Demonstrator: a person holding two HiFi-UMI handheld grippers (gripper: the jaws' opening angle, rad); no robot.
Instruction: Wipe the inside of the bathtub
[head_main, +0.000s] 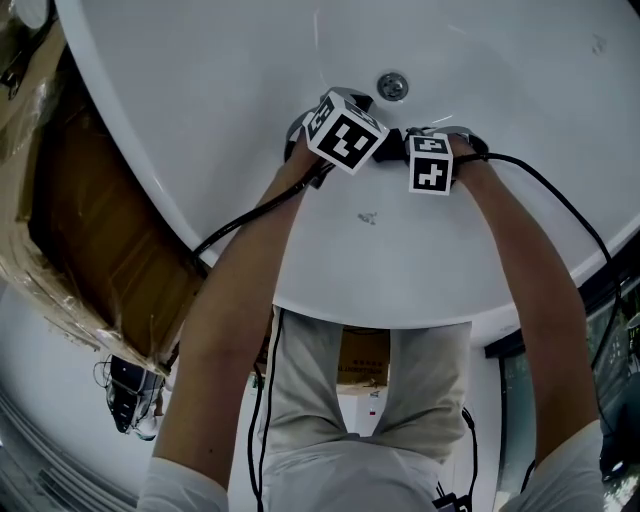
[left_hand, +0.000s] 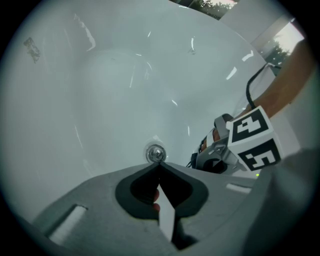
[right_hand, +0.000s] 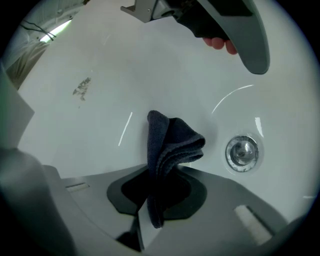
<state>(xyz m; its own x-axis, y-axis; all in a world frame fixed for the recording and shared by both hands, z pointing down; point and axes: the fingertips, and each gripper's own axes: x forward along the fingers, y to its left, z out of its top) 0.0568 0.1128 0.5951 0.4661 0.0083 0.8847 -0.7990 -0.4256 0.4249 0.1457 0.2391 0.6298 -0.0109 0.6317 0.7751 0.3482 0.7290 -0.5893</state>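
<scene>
Noted a glossy white acrylic bathtub (head_main: 180, 90), plain but for a faint grey smudge (head_main: 368, 216) and a shiny round chrome drain (head_main: 392, 86). Found a folded dark blue-grey terry cloth (right_hand: 172, 142), uniform and unpatterned. Saw matte grey on both the left tongs (left_hand: 159, 167) and the right tongs (right_hand: 162, 172), with black recesses at the jaws. Recorded white cubes with black square markers (head_main: 345, 135). Marked black cables (head_main: 245, 222), brown plastic-wrapped cardboard (head_main: 100, 230), pale beige trousers (head_main: 300, 390) and white sleeves (head_main: 180, 490).
</scene>
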